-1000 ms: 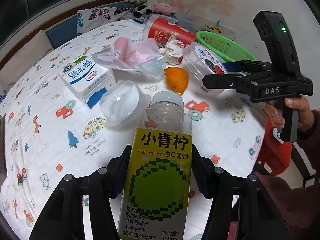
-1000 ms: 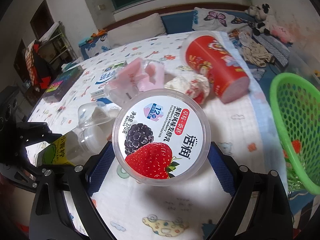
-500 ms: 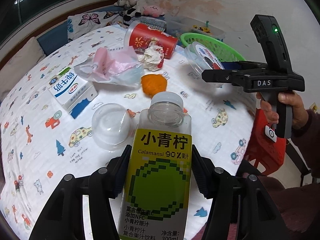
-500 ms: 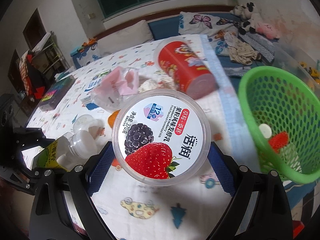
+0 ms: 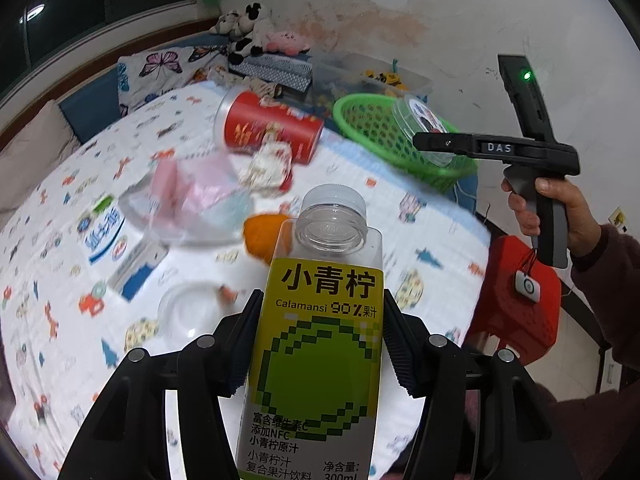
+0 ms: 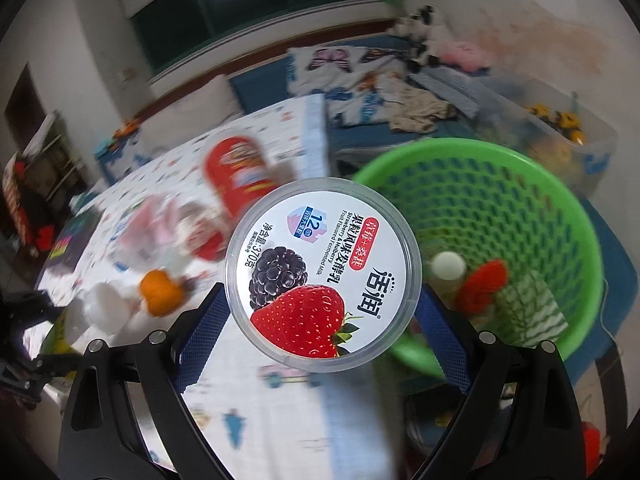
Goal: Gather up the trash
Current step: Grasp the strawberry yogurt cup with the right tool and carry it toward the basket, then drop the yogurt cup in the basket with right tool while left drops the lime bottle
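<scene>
My left gripper [image 5: 320, 344] is shut on an empty juice bottle [image 5: 320, 340] with a yellow-green label, held above the table. My right gripper [image 6: 320, 320] is shut on a round yogurt tub [image 6: 322, 268] with a strawberry lid, held at the near rim of the green mesh basket [image 6: 532, 184]. From the left wrist view the tub [image 5: 424, 124] hangs over the basket [image 5: 368, 120] at the table's far right. Some trash lies in the basket.
On the patterned cloth [image 5: 60, 248] lie a red snack can [image 5: 268, 128], crumpled paper [image 5: 268, 166], a pink plastic bag [image 5: 192, 196], an orange peel [image 5: 264, 232], a milk carton [image 5: 108, 240] and a clear dome lid [image 5: 192, 312]. A red stool [image 5: 516, 300] stands beside the table.
Both grippers have moved right toward the basket with their loads. The yogurt tub went from over the table to the basket's rim.
</scene>
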The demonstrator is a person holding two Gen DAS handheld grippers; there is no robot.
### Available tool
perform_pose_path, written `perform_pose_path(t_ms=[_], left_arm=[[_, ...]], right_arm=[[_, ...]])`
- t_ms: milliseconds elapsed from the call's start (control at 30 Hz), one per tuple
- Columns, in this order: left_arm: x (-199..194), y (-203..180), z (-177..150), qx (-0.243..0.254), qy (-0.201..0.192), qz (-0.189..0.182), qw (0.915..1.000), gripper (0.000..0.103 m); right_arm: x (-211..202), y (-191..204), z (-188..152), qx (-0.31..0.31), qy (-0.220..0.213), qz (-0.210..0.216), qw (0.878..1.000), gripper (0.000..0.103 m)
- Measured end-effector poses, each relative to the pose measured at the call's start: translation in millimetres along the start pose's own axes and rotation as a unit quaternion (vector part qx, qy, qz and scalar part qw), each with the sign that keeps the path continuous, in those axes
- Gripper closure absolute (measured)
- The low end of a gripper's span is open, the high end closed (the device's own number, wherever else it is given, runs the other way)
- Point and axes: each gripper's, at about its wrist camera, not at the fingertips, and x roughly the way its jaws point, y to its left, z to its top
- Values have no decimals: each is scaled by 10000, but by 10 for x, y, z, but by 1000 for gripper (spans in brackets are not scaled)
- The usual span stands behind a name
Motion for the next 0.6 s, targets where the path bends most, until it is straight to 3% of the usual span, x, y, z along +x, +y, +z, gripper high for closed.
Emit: perform_pose_path(t_ms=[300,600], left_arm=[[71,-126,348,63,-188,-119,9997,48],[148,-188,572,42,-208,-173,9996,48]], right_arm=[[-35,-613,104,392,-19,-602,9974,12],[172,-956,86,620,242,-868,9940,12]])
